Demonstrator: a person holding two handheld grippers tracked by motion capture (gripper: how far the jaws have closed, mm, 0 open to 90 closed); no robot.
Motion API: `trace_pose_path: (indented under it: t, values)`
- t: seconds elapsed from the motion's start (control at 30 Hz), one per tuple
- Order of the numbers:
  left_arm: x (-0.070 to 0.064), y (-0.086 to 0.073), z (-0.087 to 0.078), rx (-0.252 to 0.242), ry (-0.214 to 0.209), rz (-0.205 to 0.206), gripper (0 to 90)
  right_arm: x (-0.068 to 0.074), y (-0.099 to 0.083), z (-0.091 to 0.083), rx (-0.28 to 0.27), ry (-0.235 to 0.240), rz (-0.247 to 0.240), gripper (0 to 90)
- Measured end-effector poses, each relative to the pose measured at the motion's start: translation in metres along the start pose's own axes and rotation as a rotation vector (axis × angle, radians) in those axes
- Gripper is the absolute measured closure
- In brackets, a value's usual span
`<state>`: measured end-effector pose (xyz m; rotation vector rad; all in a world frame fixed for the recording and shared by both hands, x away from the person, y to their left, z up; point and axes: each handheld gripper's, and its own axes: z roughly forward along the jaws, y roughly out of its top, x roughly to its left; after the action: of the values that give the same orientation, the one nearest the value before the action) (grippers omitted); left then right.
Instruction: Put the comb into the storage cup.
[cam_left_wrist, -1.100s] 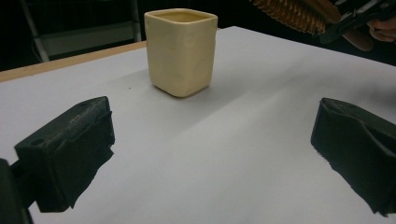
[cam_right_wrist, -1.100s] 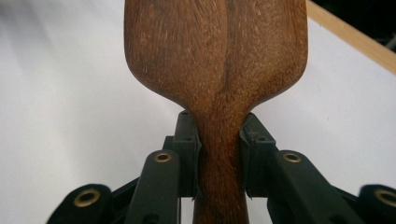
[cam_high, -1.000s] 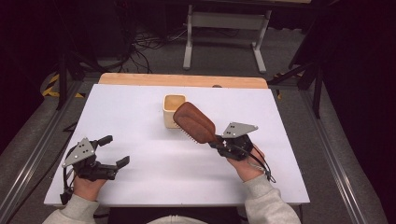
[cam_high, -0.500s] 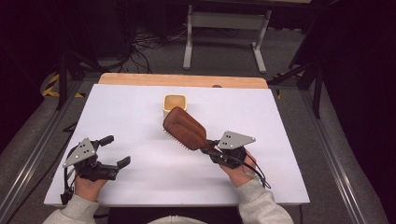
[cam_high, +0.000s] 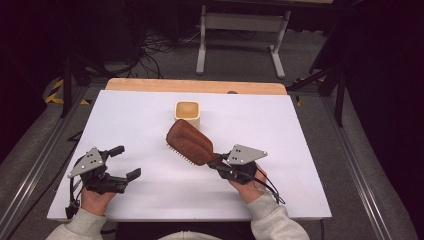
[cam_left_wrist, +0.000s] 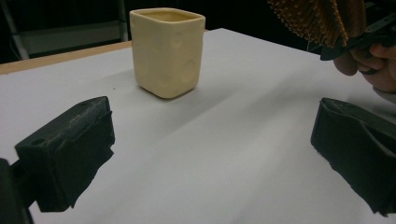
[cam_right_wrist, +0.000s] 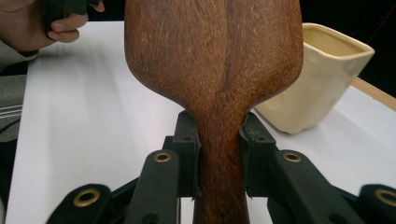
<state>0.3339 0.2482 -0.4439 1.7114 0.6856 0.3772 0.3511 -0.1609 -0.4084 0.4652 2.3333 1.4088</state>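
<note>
The right claw (cam_high: 216, 162), clenched on the handle of the wooden hairbrush (cam_high: 189, 142), has drawn the brush back from the cream cup (cam_high: 187, 113), now well beyond its tip, while the left claw (cam_high: 125, 162) stays released on the tabletop (cam_high: 300, 150)

Bare table (cam_high: 280, 130) all round (only the cup (cam_high: 188, 114) obstructs).

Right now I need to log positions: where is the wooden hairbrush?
In the high view the wooden hairbrush is mid-table, its handle clamped in the right tongs, bristles down, just in front of the cream cup.
</note>
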Motion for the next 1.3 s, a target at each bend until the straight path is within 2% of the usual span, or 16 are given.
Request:
trace_pose_path:
  t: [0.17,0.37,0.67,1.0,1.2,1.3]
  values:
    - [-0.001,0.005,0.003,-0.003,-0.019,-0.019,0.2,0.004,0.001,0.005,-0.005,0.008,-0.013,72.1]
    - [-0.005,0.019,0.008,-0.018,-0.078,-0.038,0.9,0.007,0.001,0.008,-0.015,0.001,-0.016,72.1]
    - [-0.012,0.032,0.021,0.007,-0.113,-0.024,0.4,0.008,0.002,0.009,-0.025,-0.005,-0.018,72.1]
    - [-0.022,0.049,0.041,0.03,-0.172,-0.023,0.9,0.008,0.002,0.008,-0.033,-0.006,-0.022,72.1]
    - [-0.03,0.06,0.054,0.035,-0.179,0.0,0.5,0.008,0.002,0.008,-0.034,-0.008,-0.024,72.0]
    - [-0.033,0.063,0.06,0.039,-0.183,-0.012,1.1,0.008,0.002,0.008,-0.036,-0.007,-0.024,72.0]
